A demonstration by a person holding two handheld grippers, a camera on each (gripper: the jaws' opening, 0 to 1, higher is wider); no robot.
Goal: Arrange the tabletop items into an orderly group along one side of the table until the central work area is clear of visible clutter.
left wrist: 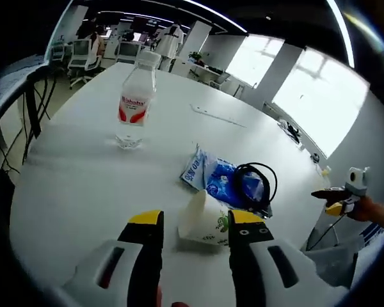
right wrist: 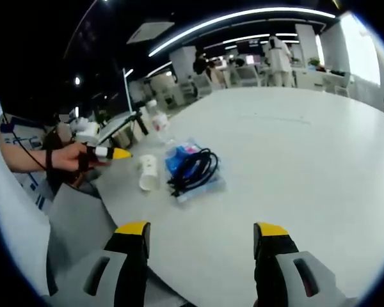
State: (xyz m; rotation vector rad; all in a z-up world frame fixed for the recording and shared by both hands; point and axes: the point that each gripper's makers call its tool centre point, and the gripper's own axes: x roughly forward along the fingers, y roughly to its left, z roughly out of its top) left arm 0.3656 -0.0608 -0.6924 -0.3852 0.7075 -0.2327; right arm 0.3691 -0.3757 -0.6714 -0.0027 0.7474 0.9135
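While both claws gape empty, the paper cup (left wrist: 205, 222) lies toppled, mouth toward the left claw (left wrist: 195, 225).

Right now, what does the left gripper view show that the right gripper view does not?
The left gripper view adds the bottle's red label, seen clearly, and the right tool seen from outside. The right gripper view adds the left tool, held in a hand. Shared: the paper cup on its side, the blue packet and the black cable.
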